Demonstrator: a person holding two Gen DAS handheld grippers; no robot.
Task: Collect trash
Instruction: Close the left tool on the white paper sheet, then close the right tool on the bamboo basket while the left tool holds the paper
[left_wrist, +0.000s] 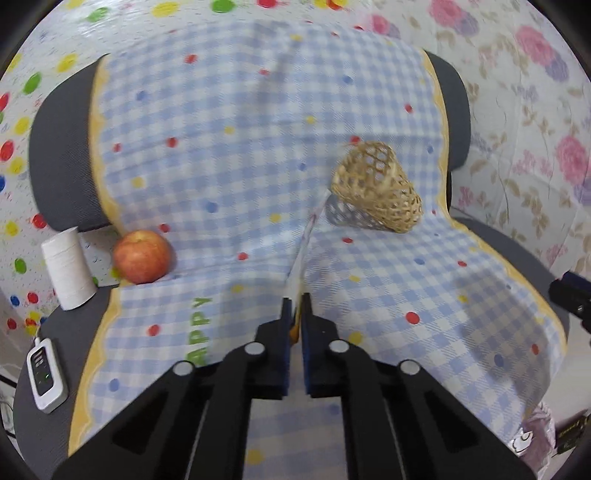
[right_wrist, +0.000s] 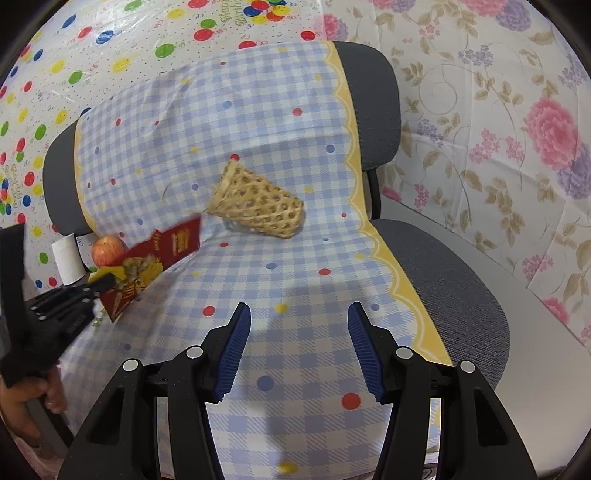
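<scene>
- Your chair (right_wrist: 450, 280) wears a checked cloth (right_wrist: 295, 258); work over it, and keep clear of the apple (left_wrist: 142, 256) and paper roll (left_wrist: 68, 267) at nine o'clock.
- The woven basket (right_wrist: 255, 201) lies tipped on its side, mouth toward ten o'clock; nothing shows inside through the weave.
- Your left gripper (left_wrist: 296, 301) is clamped on the red wrapper (right_wrist: 155, 258); carry it edge-first to that mouth.
- Your right gripper (right_wrist: 299, 314) hangs spread and empty at six o'clock; I'd steady the basket with it.

At the left of your left wrist view, a red apple (left_wrist: 141, 256) rests on the checked cloth (left_wrist: 240, 147), a white paper roll (left_wrist: 68, 268) stands beside it, and a white remote (left_wrist: 46, 374) lies lower left on the grey chair (left_wrist: 59, 147).
</scene>
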